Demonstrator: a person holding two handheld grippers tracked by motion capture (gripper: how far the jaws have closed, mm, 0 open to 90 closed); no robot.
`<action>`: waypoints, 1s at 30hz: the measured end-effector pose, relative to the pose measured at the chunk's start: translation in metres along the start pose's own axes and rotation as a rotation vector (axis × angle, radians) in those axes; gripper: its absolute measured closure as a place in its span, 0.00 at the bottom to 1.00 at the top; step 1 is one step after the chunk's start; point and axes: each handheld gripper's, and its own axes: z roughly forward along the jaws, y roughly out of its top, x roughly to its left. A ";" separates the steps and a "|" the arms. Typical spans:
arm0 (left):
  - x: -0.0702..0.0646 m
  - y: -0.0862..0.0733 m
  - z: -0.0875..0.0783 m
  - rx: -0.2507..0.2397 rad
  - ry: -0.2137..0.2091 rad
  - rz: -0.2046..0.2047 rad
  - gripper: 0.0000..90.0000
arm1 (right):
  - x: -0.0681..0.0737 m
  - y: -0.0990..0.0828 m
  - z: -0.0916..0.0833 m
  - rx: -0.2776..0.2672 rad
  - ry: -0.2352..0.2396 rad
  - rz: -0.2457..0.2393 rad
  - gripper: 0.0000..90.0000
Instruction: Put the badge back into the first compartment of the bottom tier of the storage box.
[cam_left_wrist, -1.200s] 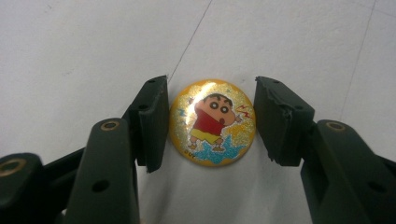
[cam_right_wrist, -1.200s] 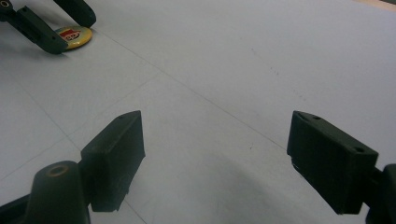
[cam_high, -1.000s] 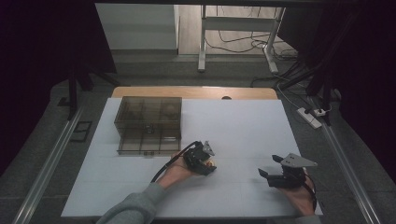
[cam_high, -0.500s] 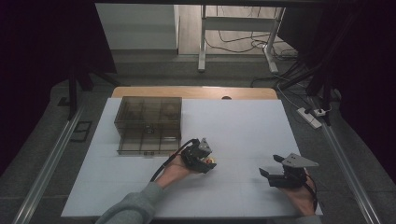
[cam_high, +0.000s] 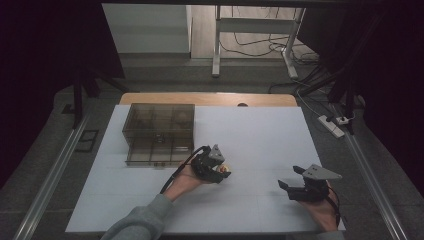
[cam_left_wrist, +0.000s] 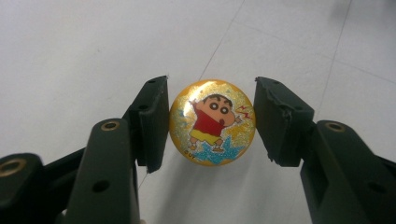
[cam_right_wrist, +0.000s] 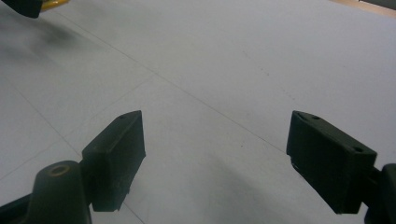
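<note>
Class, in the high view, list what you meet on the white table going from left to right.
Smoky clear drawer box → left tongs around a yellow cartoon badge → right tongs.

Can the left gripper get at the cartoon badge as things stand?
Probably yes: the round badge already sits between the left gripper's open jaws, one pad nearly touching, a small gap at the other, nothing in between.
</note>
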 end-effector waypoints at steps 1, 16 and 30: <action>0.000 0.000 -0.001 -0.001 0.000 0.002 0.52 | 0.000 0.000 0.000 0.001 -0.002 -0.001 0.21; 0.004 0.003 -0.020 -0.053 -0.004 -0.011 0.52 | 0.001 0.000 -0.001 0.000 -0.012 -0.002 0.21; 0.007 0.005 -0.038 -0.094 0.001 -0.015 0.52 | 0.000 0.000 -0.002 -0.007 -0.008 0.004 0.21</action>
